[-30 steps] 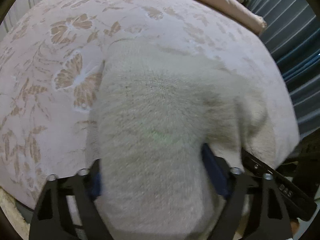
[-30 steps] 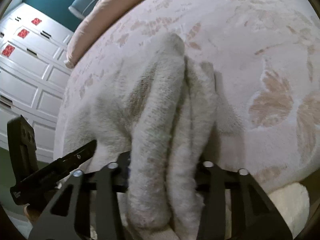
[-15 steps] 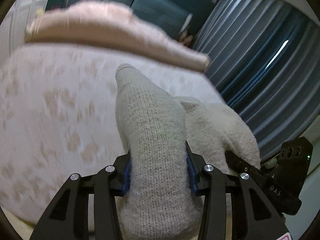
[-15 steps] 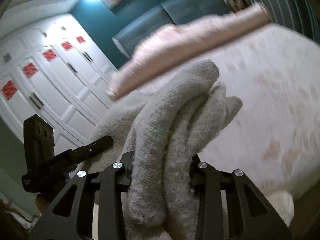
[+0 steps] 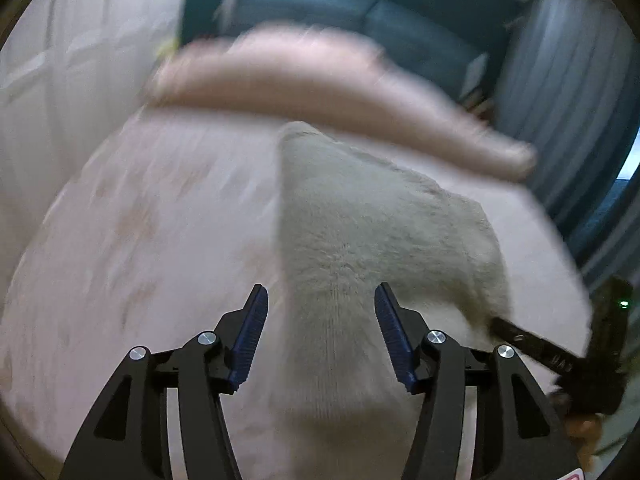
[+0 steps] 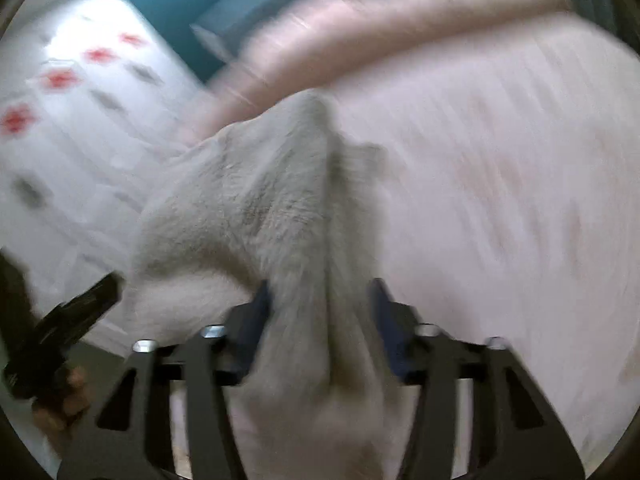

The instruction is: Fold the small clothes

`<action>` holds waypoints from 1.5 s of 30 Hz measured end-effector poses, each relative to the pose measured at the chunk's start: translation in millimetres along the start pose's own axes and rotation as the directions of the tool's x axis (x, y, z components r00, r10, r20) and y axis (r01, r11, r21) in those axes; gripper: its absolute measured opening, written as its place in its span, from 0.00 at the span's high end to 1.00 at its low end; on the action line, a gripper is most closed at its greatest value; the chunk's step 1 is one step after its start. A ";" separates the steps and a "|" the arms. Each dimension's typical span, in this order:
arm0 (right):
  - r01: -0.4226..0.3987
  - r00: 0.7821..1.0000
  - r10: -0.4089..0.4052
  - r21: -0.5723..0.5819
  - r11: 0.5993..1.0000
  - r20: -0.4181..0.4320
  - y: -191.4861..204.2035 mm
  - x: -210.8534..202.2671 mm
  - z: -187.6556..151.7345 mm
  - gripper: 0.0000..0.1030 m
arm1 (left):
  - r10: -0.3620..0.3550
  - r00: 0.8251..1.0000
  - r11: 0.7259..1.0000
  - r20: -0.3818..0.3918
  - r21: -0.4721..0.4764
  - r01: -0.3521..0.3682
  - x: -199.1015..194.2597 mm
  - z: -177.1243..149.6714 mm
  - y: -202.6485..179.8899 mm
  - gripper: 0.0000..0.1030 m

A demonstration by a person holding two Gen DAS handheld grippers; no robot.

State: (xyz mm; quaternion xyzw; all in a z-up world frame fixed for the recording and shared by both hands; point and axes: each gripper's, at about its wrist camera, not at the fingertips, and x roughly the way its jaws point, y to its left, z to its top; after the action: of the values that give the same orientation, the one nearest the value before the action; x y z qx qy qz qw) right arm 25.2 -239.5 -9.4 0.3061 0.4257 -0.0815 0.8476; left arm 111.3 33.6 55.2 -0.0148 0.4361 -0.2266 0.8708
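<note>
since the left gripper [image 5: 320, 336] had its jaws opening, pads clear of the cream knit garment [image 5: 360, 240], only the right gripper [image 6: 318, 320] pinched a bunched edge. we figured the loose side could sag over the bed [image 5: 140, 240] and wreck our fold.

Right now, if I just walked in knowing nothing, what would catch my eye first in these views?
A cream knitted garment fills the middle of both views, draped between two black grippers over a pale pink floral bedspread. The left gripper is opening, with gaps between its blue pads and the knit; the right gripper pinches bunched folds. Behind lies a long pink pillow.
</note>
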 end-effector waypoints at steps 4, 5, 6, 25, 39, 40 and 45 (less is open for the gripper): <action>0.011 1.000 -0.011 0.009 1.000 -0.017 -17.2 3.1 -42.4 0.72 | 0.019 0.995 0.996 -0.094 -0.082 -0.026 20.2 -52.0 43.5 0.52; 0.014 1.000 -0.015 -0.005 1.000 -0.008 -13.7 -1.0 -43.4 0.72 | 0.026 0.995 0.996 -0.099 -0.082 -0.034 19.0 -59.0 45.5 0.52; 0.003 1.000 -0.002 -0.023 1.000 0.008 -7.5 -7.1 -41.7 0.72 | 0.032 0.995 0.996 -0.095 -0.077 -0.039 16.9 -61.0 42.5 0.52; 0.039 0.981 -0.064 -0.140 0.989 -0.184 -0.3 64.0 -78.7 1.00 | 0.039 0.963 0.993 -0.266 -0.100 -0.068 98.3 -87.7 36.4 0.51; -0.067 0.965 -0.009 -0.281 0.957 -0.261 96.4 112.8 -49.1 0.97 | 0.138 0.970 0.986 -0.200 -0.066 -0.153 93.2 -37.7 33.7 0.50; -0.072 0.959 -0.013 -0.289 0.955 -0.283 91.5 122.7 -65.0 1.00 | 0.145 0.967 0.984 -0.211 -0.068 -0.163 97.1 -46.6 37.9 0.49; -0.097 0.959 0.023 -0.250 0.963 -0.282 80.8 101.0 -66.3 1.00 | 0.148 0.971 0.986 -0.188 -0.050 -0.160 94.1 -61.8 43.4 0.45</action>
State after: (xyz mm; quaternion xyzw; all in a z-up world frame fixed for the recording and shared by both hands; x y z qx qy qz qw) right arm 75.9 -123.5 -80.8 0.2128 0.5374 0.0448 0.8148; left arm 129.1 44.9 -63.6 0.0119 0.5214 -0.1444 0.8409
